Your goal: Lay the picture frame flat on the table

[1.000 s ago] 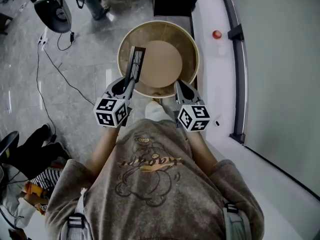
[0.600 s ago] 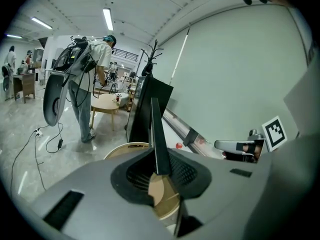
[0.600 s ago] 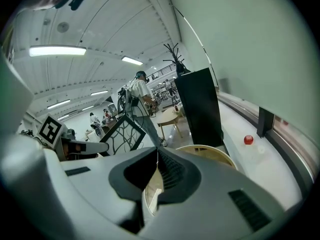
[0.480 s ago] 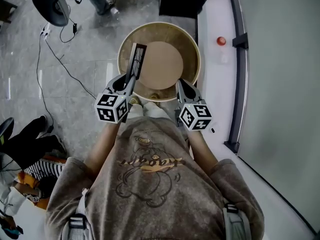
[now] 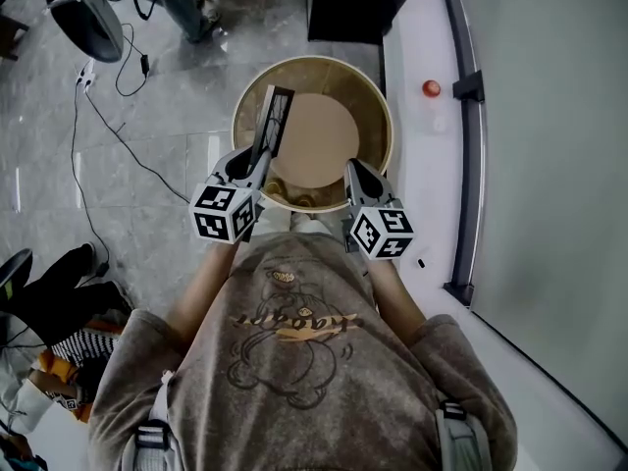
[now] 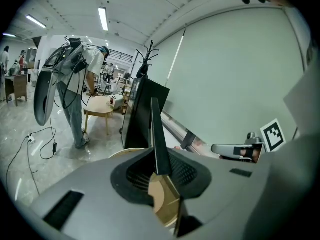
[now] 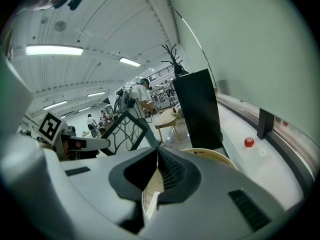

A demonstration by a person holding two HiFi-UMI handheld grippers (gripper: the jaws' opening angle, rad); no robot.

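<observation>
My left gripper (image 5: 257, 163) is shut on the lower end of a dark, narrow picture frame (image 5: 272, 118), which stands up on edge over the left part of the round wooden table (image 5: 381, 116). In the left gripper view the frame's thin edge (image 6: 157, 131) rises from between the jaws of my left gripper (image 6: 161, 170). My right gripper (image 5: 352, 170) hovers at the table's near right rim, jaws together and nothing in them. From the right gripper view the frame's branch-patterned face (image 7: 125, 128) shows to the left of my right gripper (image 7: 158, 154).
A tall black panel (image 5: 353, 3) stands beyond the table. A white ledge (image 5: 417, 165) along the right wall carries a small red object (image 5: 431, 88). Cables (image 5: 123, 145) trail over the grey floor at left. A person (image 6: 80, 84) stands farther back near a small wooden table (image 6: 100, 106).
Both grippers have shifted a little forward toward the round table, the left one still carrying the frame. The frame stays upright on edge.
</observation>
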